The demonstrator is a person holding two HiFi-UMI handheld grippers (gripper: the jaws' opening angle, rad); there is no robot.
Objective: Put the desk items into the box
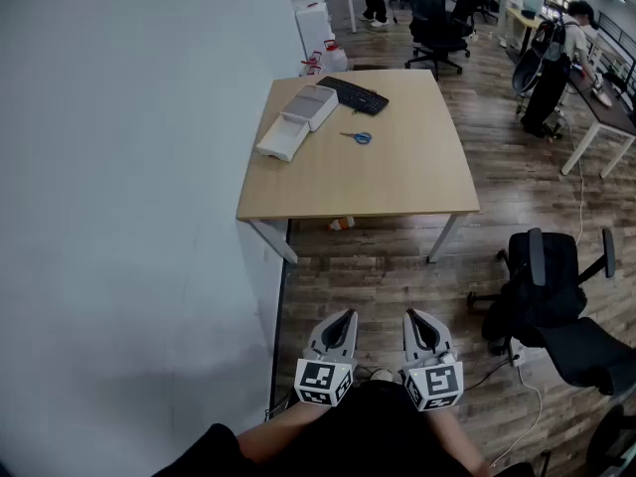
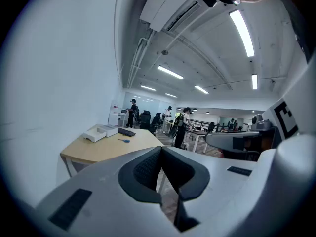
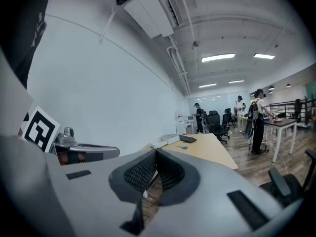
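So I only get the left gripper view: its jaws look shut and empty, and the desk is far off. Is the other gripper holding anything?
Observer: No. The right gripper has its jaws together, nothing between them.
Operator: Anything in the way before the desk?
Observer: The head view shows a black office chair on the floor, off to the right of the path to the desk.
Operator: And under the desk?
Observer: A small orange thing lies on the floor by its near edge; too small to identify.
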